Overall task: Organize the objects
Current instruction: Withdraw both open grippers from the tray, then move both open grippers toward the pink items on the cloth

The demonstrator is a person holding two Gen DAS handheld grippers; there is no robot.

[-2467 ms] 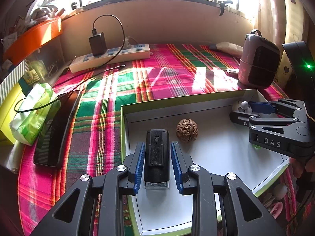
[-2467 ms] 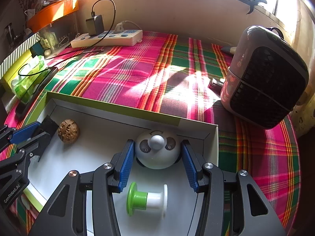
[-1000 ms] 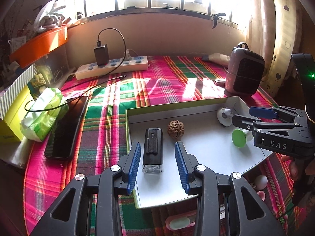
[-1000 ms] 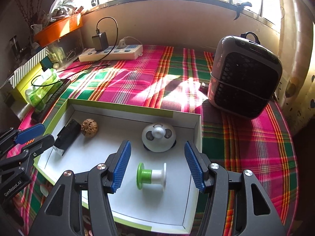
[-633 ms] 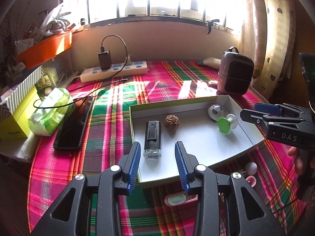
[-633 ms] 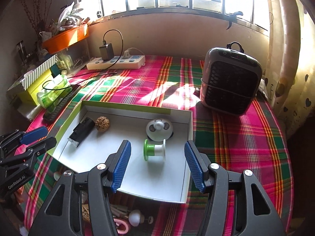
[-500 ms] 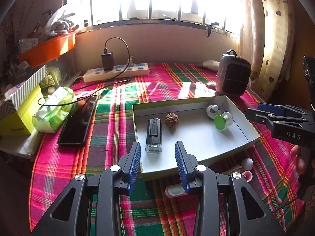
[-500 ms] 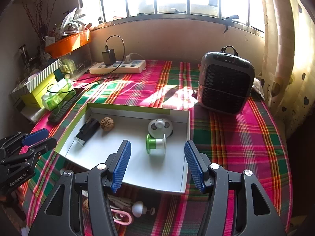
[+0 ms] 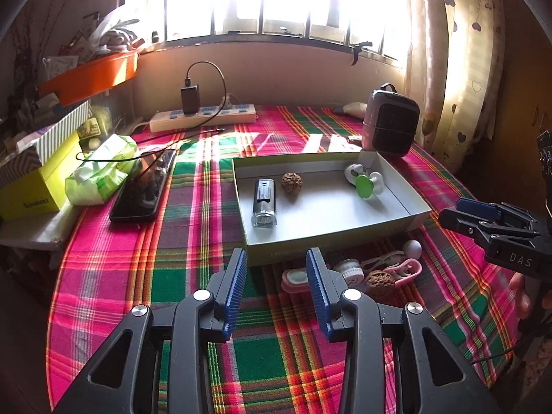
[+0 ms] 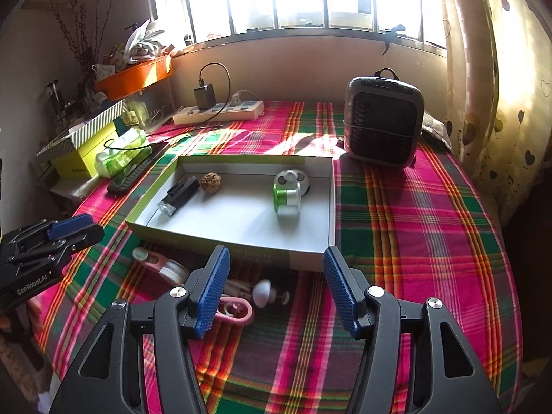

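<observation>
A white tray with green sides (image 9: 331, 238) (image 10: 241, 255) sits mid-table. In it lie a black lighter-like case (image 9: 264, 200) (image 10: 179, 195), a walnut (image 9: 291, 182) (image 10: 211, 182), a white round gadget (image 9: 353, 172) (image 10: 291, 179) and a green-and-white spool (image 9: 369, 184) (image 10: 287, 200). In front of the tray lie a pink clip (image 9: 400, 269) (image 10: 234, 310), a second walnut (image 9: 379, 281), a small white roll (image 9: 350, 269) (image 10: 172, 270) and a white knob (image 9: 412, 246) (image 10: 262, 289). My left gripper (image 9: 276, 276) and right gripper (image 10: 274, 276) are open, empty, held back above the table's near side.
A plaid cloth covers the table (image 9: 193, 262). A dark heater (image 9: 390, 127) (image 10: 384, 127) stands at the back right. A power strip with charger (image 9: 203, 117) lies by the wall. A phone (image 9: 145, 186), tissue pack (image 9: 103, 169) and yellow box (image 9: 38, 176) are at the left.
Both grippers have pulled back and up from the tray, leaving the black case and the white gadget inside it. The small objects in front of the tray have come into view.
</observation>
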